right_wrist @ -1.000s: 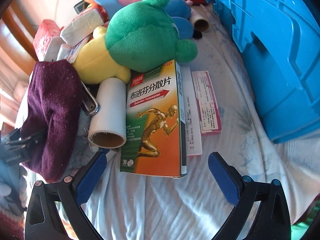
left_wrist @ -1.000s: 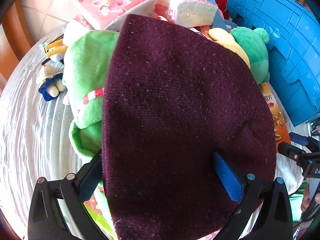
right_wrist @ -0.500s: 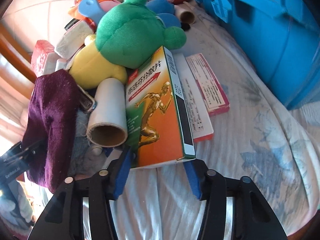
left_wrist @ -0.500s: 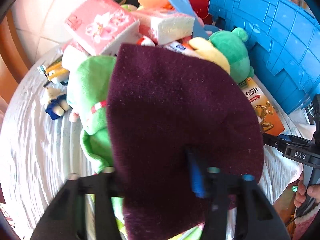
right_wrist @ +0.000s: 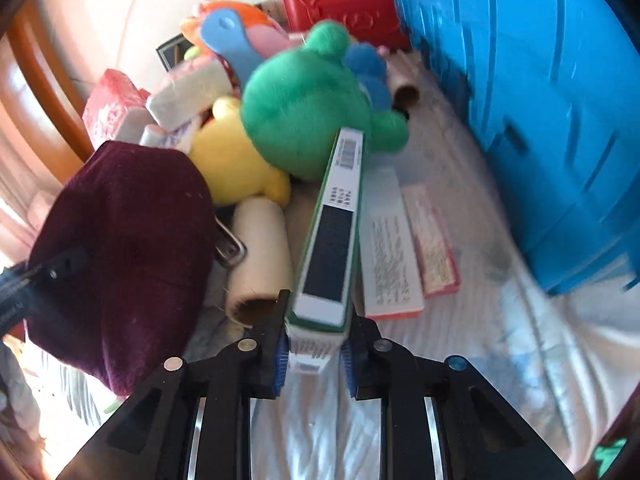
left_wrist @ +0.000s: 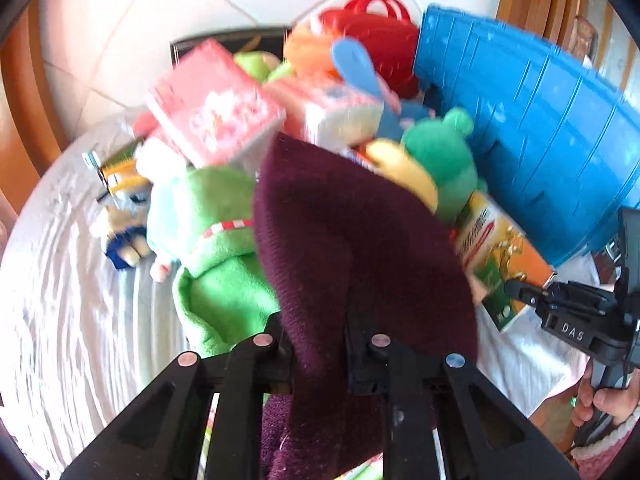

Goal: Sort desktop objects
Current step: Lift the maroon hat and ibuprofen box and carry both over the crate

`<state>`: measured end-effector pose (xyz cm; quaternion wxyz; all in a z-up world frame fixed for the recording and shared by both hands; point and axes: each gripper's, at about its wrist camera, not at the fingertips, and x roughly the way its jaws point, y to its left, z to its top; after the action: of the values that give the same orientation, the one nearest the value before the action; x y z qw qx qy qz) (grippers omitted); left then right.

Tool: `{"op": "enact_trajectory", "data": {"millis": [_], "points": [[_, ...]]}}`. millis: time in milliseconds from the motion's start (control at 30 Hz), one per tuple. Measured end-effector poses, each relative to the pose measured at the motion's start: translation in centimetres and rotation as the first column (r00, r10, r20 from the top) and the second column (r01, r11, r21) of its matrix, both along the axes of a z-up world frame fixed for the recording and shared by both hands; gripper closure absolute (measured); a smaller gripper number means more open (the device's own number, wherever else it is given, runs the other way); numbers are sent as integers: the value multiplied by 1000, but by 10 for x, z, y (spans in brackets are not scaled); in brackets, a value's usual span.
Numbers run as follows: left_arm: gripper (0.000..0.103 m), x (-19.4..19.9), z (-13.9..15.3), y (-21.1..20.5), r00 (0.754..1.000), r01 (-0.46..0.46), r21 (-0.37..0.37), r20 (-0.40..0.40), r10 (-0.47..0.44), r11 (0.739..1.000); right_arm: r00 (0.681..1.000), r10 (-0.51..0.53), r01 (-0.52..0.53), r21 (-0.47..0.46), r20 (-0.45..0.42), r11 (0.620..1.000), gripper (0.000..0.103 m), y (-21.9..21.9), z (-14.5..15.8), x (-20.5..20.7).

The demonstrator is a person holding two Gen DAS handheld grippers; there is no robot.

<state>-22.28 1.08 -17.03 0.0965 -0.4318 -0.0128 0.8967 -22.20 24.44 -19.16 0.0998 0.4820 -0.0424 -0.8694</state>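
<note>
Now both sets of jaws have come together where a second ago they stood wide: the left gripper has pinched shut on the maroon knit hat, and the right gripper has clamped the medicine box by its near end. The box, which lay flat with its orange face up, is now tipped onto its long edge, showing a narrow white and dark side with a barcode, its far end against the green plush toy. The hat has bunched into a soft fold and drapes over the left jaws, and seems lifted a little off the pile. To my eye both picks are made, and what remains is carrying each thing to its place, perhaps the blue plastic crate along the right edge of the tabletop. The hat is fuzzy, ribbed wool and will sag; the box is stiff, glossy card with sharp corners. Around them, on the rumpled white cloth, lie a cardboard tube, two flat leaflet-like packets, a yellow plush, a lime green plush and pink tissue packs toward the far edge, with a red plastic case at the far right corner.
</note>
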Motion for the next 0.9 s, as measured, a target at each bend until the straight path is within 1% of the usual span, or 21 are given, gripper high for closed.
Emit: {"op": "enact_trajectory", "data": {"millis": [100, 167, 233, 267, 367, 400, 567, 767, 900], "points": [[89, 4, 31, -2, 996, -3, -9, -85, 2, 1000, 999, -11, 13, 38, -49, 999, 83, 6, 29, 3], [90, 8, 49, -1, 990, 1, -16, -144, -4, 1000, 996, -18, 23, 59, -92, 998, 85, 11, 49, 10], [91, 3, 68, 5, 980, -1, -35, -200, -6, 999, 992, -8, 16, 58, -128, 998, 85, 10, 71, 18], [91, -6, 73, 12, 976, -1, -41, -218, -8, 999, 990, -3, 13, 70, -142, 997, 85, 13, 72, 13], [92, -10, 91, 13, 969, -1, -31, -248, -7, 1000, 983, 17, -1, 88, -182, 996, 85, 15, 94, 14], [92, -5, 96, 10, 967, -3, -28, -255, -5, 1000, 981, 23, -5, 92, -195, 996, 85, 13, 101, 14], [92, -6, 118, 15, 952, -18, -26, -307, 10, 999, 962, 50, -23, 100, -267, 995, 85, 8, 135, 11], [92, -8, 156, 31, 919, -39, -34, -393, 23, 999, 925, 91, -52, 113, -368, 992, 85, 5, 180, 5], [92, -17, 182, 51, 894, -44, -46, -448, 19, 998, 893, 89, -46, 108, -441, 993, 85, 13, 210, -5]]}}
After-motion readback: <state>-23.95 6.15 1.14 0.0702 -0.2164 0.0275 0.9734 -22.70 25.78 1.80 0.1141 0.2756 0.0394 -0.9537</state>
